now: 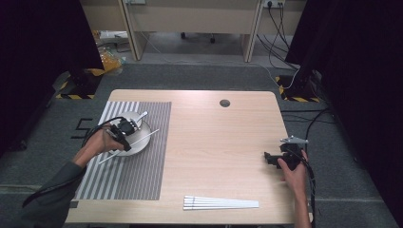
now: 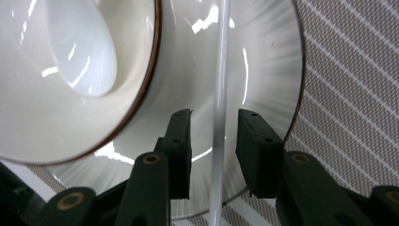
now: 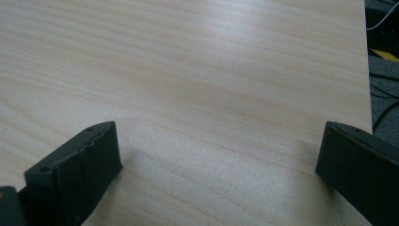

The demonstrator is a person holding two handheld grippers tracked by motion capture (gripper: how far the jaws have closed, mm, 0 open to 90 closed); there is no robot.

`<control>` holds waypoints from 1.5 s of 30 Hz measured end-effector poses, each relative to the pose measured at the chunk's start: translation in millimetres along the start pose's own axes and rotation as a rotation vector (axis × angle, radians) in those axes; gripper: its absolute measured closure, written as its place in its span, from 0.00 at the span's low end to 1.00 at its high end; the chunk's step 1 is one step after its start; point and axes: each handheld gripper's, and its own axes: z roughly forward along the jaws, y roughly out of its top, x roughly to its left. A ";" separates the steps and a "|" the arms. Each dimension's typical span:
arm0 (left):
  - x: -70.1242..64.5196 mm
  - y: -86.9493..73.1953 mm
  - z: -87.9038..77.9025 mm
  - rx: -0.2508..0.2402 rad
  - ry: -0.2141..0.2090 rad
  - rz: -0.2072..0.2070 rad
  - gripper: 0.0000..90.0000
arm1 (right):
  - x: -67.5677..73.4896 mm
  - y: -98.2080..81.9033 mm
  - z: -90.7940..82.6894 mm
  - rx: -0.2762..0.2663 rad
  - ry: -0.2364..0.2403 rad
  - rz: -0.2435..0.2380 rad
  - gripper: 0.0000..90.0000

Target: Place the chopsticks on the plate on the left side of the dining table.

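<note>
From the high view we see a pale wooden surface (image 1: pixel 214 142) standing on grey carpet, with dark curtains at both sides and a striped mat (image 1: pixel 142 180) covering its left part. On the mat sits a white plate (image 1: pixel 140 147) carrying a bowl (image 1: pixel 135 116), and a thin white stick (image 1: pixel 142 138) lies slantwise across the plate. Our left gripper (image 1: pixel 124 129) hovers over the plate, while our right gripper (image 1: pixel 271 157) rests near the right edge of the surface, well apart from the dishes. A row of white sticks (image 1: pixel 221 203) lies near the front edge. In the left gripper view the stick (image 2: pixel 219 122) runs up between the jaws, which stand slightly apart with a gap on each side of it, so nothing is pinched; the bowl (image 2: pixel 28 122) with a white spoon (image 2: pixel 82 52) in it sits to the left on the plate (image 2: pixel 268 70). In the right gripper view the jaws are spread wide over bare wood (image 3: pixel 211 84).
</note>
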 end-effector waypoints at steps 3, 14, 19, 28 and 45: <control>2.7 -6.7 2.2 0.000 0.011 -0.015 0.74 | 0.0 0.0 0.0 0.000 -0.001 -0.001 0.00; 12.6 -8.1 7.6 0.002 0.075 -0.042 0.73 | 0.3 -0.1 -0.1 -0.001 -0.003 -0.002 0.01; 16.5 -8.8 8.7 -0.007 0.087 -0.052 0.72 | 0.3 -0.1 -0.1 -0.001 -0.002 -0.004 0.01; 25.3 -9.8 12.4 -0.014 0.110 -0.080 0.70 | 0.3 -0.1 -0.1 -0.001 0.000 -0.008 0.01; 29.9 -11.2 11.8 -0.023 0.130 -0.096 0.67 | 0.4 -0.2 -0.1 -0.002 0.001 -0.009 0.01</control>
